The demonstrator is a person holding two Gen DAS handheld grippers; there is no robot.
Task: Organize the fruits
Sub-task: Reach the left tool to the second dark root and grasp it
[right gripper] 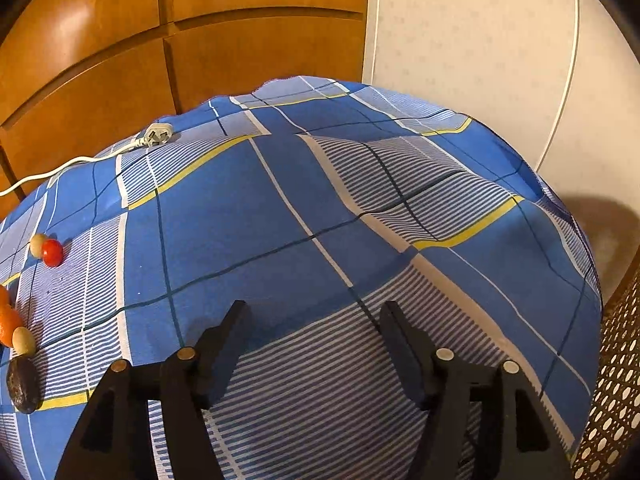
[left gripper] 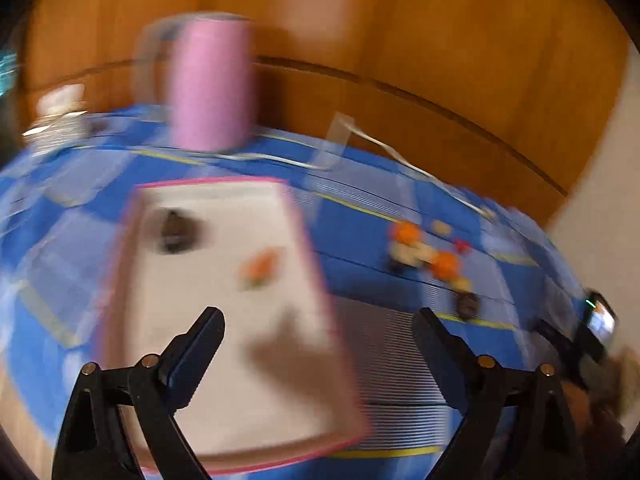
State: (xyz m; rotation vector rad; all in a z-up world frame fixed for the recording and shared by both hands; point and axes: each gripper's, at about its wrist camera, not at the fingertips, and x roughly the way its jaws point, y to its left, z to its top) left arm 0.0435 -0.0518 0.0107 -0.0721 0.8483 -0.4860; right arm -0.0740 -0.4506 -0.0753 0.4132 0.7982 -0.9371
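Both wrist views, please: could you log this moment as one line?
left gripper: open, empty | right gripper: open, empty | tray: two fruits in | loose fruits: on tablecloth

Two fruits [left gripper: 260, 266] on tray [left gripper: 224, 420] — rest [left gripper: 432, 258] on cloth

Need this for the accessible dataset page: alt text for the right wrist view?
The open, empty right gripper hangs over a blue plaid tablecloth. At the left edge lie small fruits: a red one, an orange and a dark one. A white plug lies at the far edge, before wooden cabinets.
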